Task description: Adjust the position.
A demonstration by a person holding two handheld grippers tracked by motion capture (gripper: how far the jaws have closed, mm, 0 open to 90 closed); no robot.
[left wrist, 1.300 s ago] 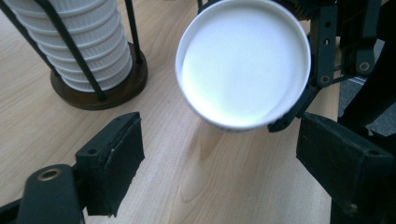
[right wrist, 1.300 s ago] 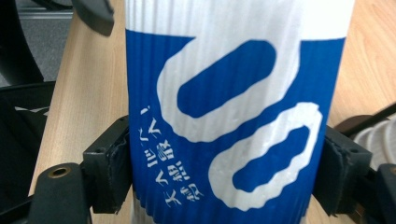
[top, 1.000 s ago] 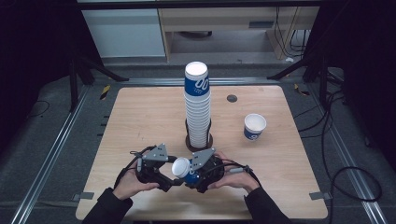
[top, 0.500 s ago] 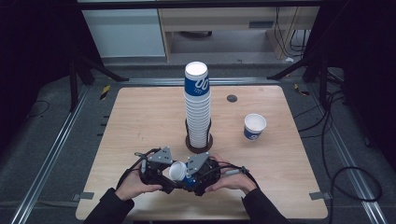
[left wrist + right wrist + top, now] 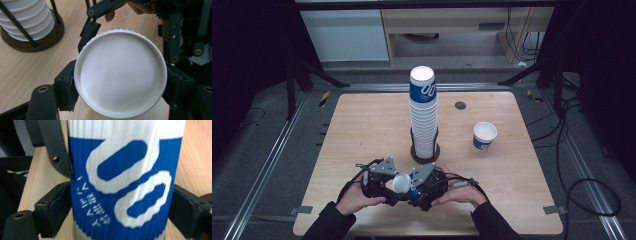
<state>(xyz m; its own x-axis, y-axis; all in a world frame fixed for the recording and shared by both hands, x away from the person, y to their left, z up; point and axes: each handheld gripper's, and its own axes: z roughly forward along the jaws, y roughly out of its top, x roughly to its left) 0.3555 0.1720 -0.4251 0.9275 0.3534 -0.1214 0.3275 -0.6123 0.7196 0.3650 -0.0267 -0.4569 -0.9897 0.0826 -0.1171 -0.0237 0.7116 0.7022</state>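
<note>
Both hands have drawn together at the near edge of the table (image 5: 362,130), and the cup (image 5: 401,183) now lies between the two tools instead of in the right one alone. At the left, the left gripper (image 5: 381,181) has just been closing, and its pads now pinch the cup's white base end (image 5: 120,77). At the right, the right gripper (image 5: 421,186) has just been opening; its pads sit against the blue-and-white ribbed wall (image 5: 125,182), and I cannot tell if they press. Thin paper could crush or slip during this handover. Further off stand the tall stack (image 5: 423,115) and a lone upright cup (image 5: 484,135).
</note>
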